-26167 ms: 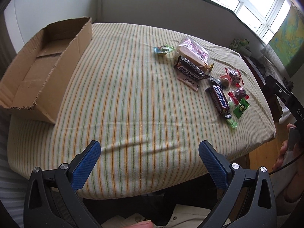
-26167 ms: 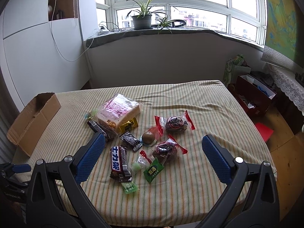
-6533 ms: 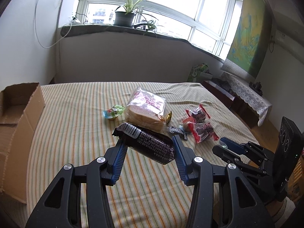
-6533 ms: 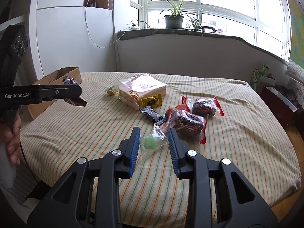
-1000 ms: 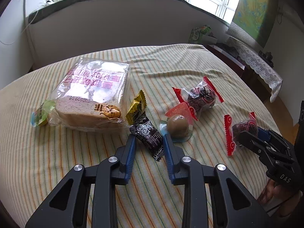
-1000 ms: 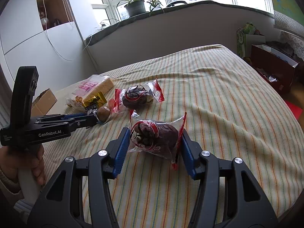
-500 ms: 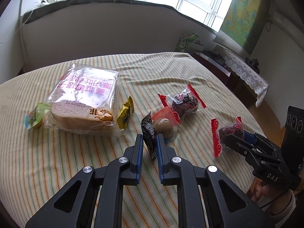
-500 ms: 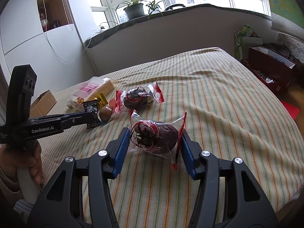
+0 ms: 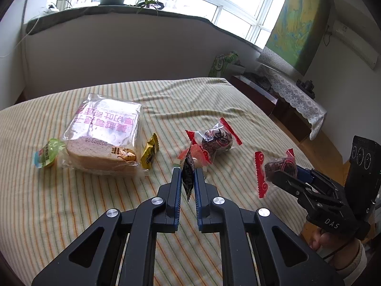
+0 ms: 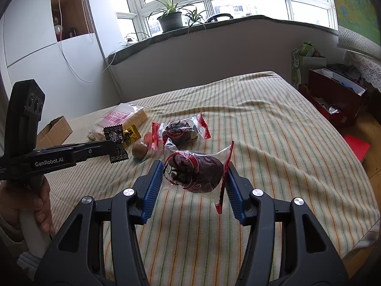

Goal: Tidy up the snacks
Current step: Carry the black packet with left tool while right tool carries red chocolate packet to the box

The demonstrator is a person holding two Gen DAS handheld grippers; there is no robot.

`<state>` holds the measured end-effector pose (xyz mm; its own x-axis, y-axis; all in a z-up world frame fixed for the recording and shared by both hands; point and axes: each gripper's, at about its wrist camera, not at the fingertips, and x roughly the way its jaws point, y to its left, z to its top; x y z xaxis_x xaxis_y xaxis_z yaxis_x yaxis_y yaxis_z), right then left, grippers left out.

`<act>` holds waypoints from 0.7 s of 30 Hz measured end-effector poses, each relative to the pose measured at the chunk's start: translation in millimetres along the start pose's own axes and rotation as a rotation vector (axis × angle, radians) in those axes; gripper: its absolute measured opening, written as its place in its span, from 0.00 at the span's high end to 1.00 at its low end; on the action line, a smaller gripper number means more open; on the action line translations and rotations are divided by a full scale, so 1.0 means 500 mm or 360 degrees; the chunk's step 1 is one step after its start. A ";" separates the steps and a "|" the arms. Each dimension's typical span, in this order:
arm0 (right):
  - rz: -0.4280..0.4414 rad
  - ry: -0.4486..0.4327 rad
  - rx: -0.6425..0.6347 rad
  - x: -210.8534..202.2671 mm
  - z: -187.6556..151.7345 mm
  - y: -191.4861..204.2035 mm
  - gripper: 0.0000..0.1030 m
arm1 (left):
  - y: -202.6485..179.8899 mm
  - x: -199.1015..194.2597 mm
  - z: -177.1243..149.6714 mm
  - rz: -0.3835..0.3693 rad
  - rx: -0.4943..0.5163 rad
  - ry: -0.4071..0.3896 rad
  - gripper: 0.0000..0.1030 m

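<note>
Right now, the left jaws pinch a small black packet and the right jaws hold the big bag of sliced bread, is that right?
Not quite. The left gripper does pinch the small black packet, but the right gripper holds a dark cake in a red-edged clear wrapper. The right wrist view shows this; the bag of bread lies on the striped cloth.

Cream bedspread (image 9: pixel 71 202) striped green and orange; black wrapper (image 9: pixel 187 174) with white print; dark brown pastry in red-edged clear wrapper (image 10: pixel 195 169); blue gripper pads (image 10: pixel 152 188).

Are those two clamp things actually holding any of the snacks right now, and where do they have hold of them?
Yes. The left tool pinches the small black packet by its flat faces; the right tool grips the red-ended wrapped pastry across its middle. Both are lifted.
</note>
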<state>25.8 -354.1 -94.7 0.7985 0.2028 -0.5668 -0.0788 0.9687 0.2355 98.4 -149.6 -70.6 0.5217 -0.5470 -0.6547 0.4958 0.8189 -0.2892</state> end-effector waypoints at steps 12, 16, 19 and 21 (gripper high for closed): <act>-0.0022 -0.0153 -0.0136 -0.068 0.081 0.057 0.47 | -0.020 -0.171 0.046 0.0051 0.0085 -0.0321 0.91; -0.0026 -0.0216 -0.0205 -0.099 0.113 0.097 0.47 | -0.007 -0.234 0.050 0.0070 0.0082 -0.0423 0.91; -0.0023 -0.0242 -0.0259 -0.116 0.125 0.136 0.47 | 0.011 -0.269 0.042 0.0082 0.0061 -0.0480 0.91; -0.0016 -0.0250 -0.0295 -0.123 0.128 0.166 0.47 | 0.029 -0.290 0.033 0.0091 0.0041 -0.0509 0.91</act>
<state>8.6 -295.4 10.3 0.8818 0.1820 -0.4350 -0.1667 0.9833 0.0734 41.0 -61.3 31.8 0.7389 -0.5305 -0.4153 0.4747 0.8474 -0.2380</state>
